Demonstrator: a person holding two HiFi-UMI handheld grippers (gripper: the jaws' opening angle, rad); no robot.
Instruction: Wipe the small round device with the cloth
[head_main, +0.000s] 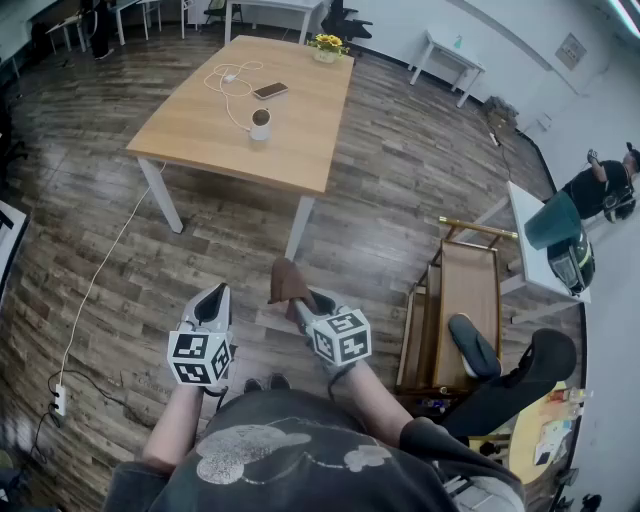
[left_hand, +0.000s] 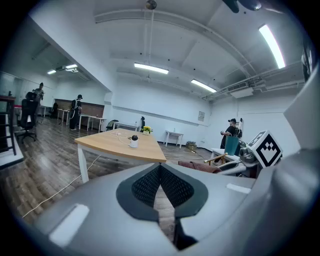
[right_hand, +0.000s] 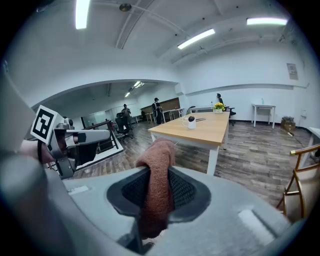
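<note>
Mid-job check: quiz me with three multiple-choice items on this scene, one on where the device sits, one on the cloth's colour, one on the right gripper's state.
1. Where is the small round white device?
A. on the light wooden table
B. in a drawer
C. on a shelf

2. What colour is the knitted cloth?
A. blue
B. reddish-brown
C. white

3. How is the right gripper?
A. open, empty
B. shut on the device
C. shut on the cloth

Answers:
1 A: it stands on the tabletop beside a white cable.
2 B: both the head view and the right gripper view show it reddish-brown.
3 C: its jaws pinch the cloth between them.
</note>
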